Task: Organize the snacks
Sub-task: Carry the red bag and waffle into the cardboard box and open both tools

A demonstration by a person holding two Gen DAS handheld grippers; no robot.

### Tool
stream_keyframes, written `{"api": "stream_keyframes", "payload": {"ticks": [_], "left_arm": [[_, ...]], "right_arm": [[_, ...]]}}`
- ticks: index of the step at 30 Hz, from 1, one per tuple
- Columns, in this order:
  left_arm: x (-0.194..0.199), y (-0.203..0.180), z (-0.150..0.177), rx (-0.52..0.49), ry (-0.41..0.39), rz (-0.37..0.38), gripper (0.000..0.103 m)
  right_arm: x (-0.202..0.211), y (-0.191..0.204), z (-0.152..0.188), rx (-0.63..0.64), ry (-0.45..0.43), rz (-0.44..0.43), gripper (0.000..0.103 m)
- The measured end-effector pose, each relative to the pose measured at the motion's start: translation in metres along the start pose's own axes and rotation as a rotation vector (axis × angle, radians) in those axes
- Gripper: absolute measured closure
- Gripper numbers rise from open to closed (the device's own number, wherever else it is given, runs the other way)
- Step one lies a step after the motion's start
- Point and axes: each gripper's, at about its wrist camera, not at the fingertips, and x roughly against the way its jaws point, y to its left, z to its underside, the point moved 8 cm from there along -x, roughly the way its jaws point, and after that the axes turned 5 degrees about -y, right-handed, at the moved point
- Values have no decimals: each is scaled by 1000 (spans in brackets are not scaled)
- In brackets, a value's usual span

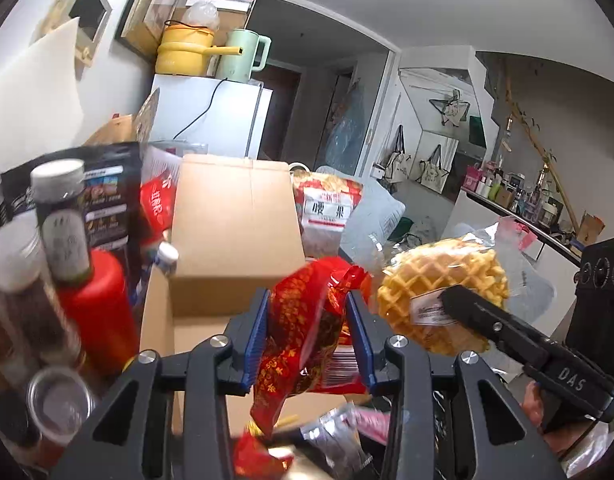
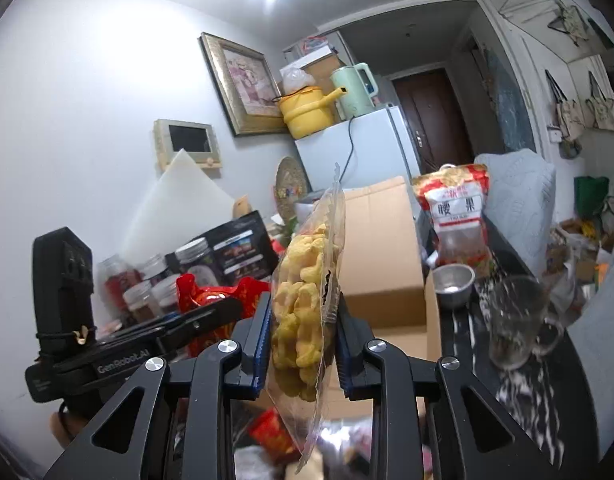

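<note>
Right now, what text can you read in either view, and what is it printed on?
"腰果": white label of the cashew bag.
"DAS": side of the right hand-held gripper.
"GenRobot.AI": side of the left hand-held gripper.
Red packet, waffle sticker, black pouch, jar labels: too blurred.

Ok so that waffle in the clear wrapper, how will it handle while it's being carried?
The waffle probably stays stiff: it stands edge-up between the right gripper without sagging. Its clear wrapper looks slick and loose, so it may slip. Likely light, and crumbly if squeezed.
</note>
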Motion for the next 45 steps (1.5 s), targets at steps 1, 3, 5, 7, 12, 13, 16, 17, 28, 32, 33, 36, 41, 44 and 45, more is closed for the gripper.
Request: {"api": "stream_keyframes", "payload": {"ticks": [1, 3, 5, 7, 12, 13, 16, 17, 28, 32, 33, 36, 41, 44, 45], "left_arm": [[-5, 1, -3, -2, -4, -3, 66], [-18, 4, -9, -15, -5, -7, 67], [-31, 8, -11, -17, 0, -6, 68], [-46, 13, -10, -16, 15, -4, 71], [-88, 26, 2, -38, 75, -26, 76], [-95, 27, 7, -41, 93, -23, 76], [-114, 30, 19, -63, 124, -58, 78], [-120, 33, 22, -72, 134, -72, 78], [-137, 50, 44, -61, 219, -118, 78], [-135, 51, 45, -57, 237, -136, 78], [-134, 51, 44, -60, 240, -141, 78], [-129, 50, 42, -71, 241, -160, 78], [-116, 50, 35, -74, 233, -186, 78], [-104, 49, 31, -85, 233, -213, 78], [-99, 49, 30, -86, 228, -218, 78]], "right_arm": [[-6, -3, -2, 1, 2, 2, 76], [-18, -8, -6, -2, 2, 3, 76], [-32, -14, -7, -3, 9, 5, 76], [-49, -22, -4, -11, 25, 8, 76], [-91, -38, 17, -44, 106, -4, 77], [-101, -40, 25, -53, 133, -12, 77], [-124, -45, 45, -59, 209, -11, 77], [-128, -47, 50, -54, 225, 3, 77], [-142, -66, 70, -21, 302, 104, 65], [-138, -68, 65, -15, 295, 124, 53], [-137, -69, 64, -10, 297, 132, 53], [-132, -70, 60, 3, 295, 157, 53], [-119, -62, 51, 30, 281, 168, 45], [-111, -55, 48, 41, 283, 167, 44], [-108, -53, 47, 50, 280, 174, 42]]}}
